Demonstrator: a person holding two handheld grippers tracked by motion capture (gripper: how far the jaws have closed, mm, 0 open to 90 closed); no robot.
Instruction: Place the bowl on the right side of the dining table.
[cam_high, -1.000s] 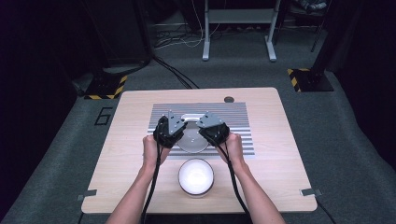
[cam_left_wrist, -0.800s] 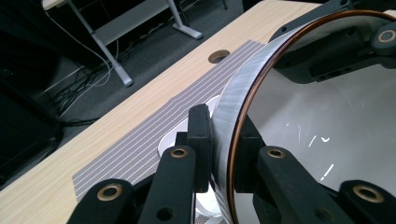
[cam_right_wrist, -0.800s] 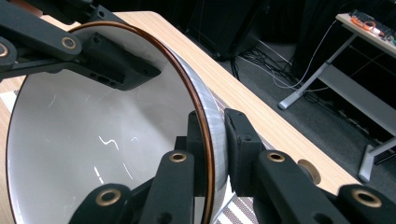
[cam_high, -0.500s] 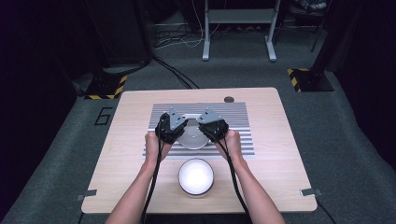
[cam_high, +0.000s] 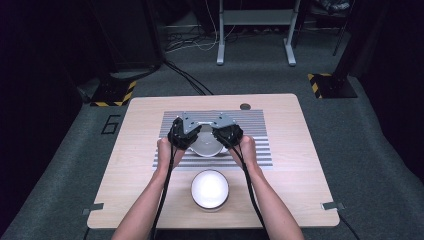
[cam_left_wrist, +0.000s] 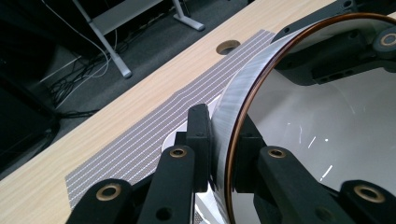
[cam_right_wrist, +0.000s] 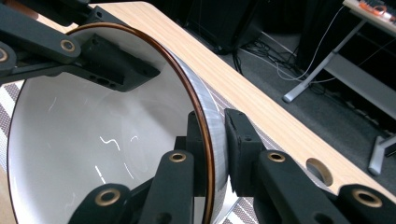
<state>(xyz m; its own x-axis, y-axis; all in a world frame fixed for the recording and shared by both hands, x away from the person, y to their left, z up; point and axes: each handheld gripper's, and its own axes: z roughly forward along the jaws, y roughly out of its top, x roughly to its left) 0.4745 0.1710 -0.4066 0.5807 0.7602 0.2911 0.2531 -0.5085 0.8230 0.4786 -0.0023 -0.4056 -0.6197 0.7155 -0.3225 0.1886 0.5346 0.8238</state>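
Observation:
A white bowl (cam_high: 206, 145) with a thin copper rim is held over the striped mat (cam_high: 260, 125) by both grippers. My left gripper (cam_high: 191, 140) is shut on the bowl's left rim. In the left gripper view its jaws (cam_left_wrist: 222, 140) pinch the bowl (cam_left_wrist: 327, 130) wall, one inside and one outside. My right gripper (cam_high: 221, 140) is shut on the opposite rim. The right gripper view shows that gripper (cam_right_wrist: 215, 140) clamping the bowl (cam_right_wrist: 93, 140) wall the same way. Each gripper view also has the other gripper across the bowl.
A second white round bowl (cam_high: 210, 189) stands near the table's front edge, between the forearms. The wooden table (cam_high: 135, 160) has a cable hole (cam_high: 244, 106) behind the mat. Dark floor, cables and a metal stand (cam_high: 255, 30) lie beyond the table.
Both hands have carried the bowl a little farther from the person over the mat and slightly lower. Both grips are unchanged.

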